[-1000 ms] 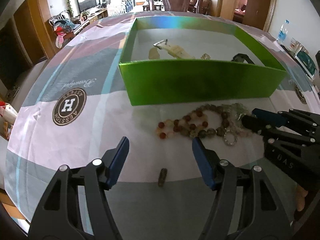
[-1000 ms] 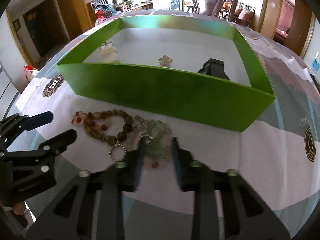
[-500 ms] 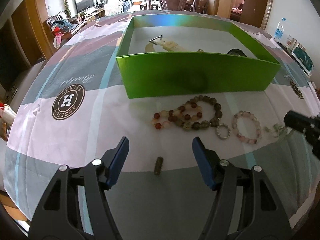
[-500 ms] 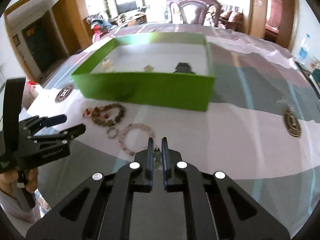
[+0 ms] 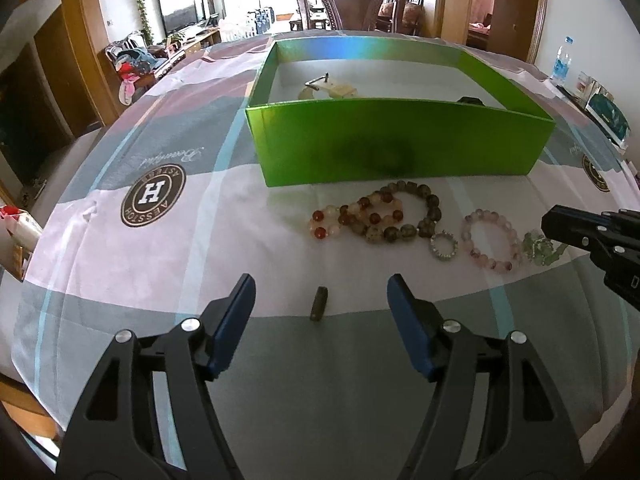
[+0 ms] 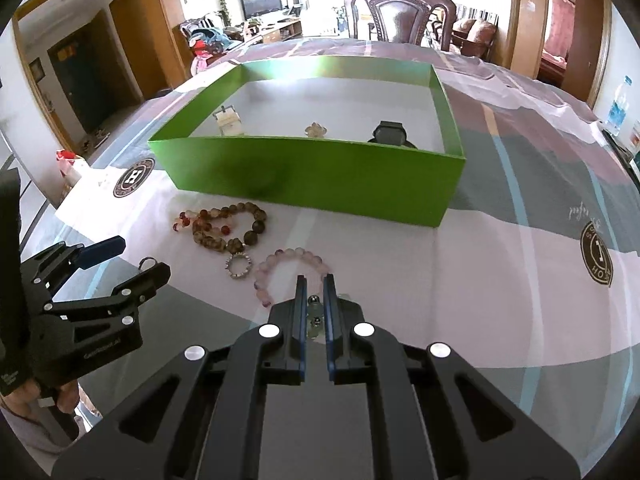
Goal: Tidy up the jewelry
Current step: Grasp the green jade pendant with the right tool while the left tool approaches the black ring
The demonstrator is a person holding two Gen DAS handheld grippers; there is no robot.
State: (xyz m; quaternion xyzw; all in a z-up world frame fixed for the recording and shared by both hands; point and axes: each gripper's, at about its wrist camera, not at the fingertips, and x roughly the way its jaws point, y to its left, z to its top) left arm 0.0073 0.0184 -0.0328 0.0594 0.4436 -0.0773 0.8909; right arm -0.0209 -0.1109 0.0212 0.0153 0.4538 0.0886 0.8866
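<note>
**Jewelry: pale green bracelet pinched, box not yet reached**

Jewelry is split between the green box (image 6: 320, 176) and the surface (image 5: 160, 280). A pale green bracelet (image 5: 542, 246) is clamped in the closed right tool (image 6: 315, 300), beside the pink bracelet (image 6: 288, 270). The left tool (image 5: 320, 304) is held open and empty above a small dark piece (image 5: 319, 303). Slipping is likely if only a bead or two is pinched; the pink bracelet could be snagged and dragged along.

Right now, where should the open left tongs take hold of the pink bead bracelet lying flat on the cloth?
Grip the pink bead bracelet across its near arc, from straight above, one finger inside the ring and one outside. It lies flat and open, and that arc is clear of the small silver ring.
</note>
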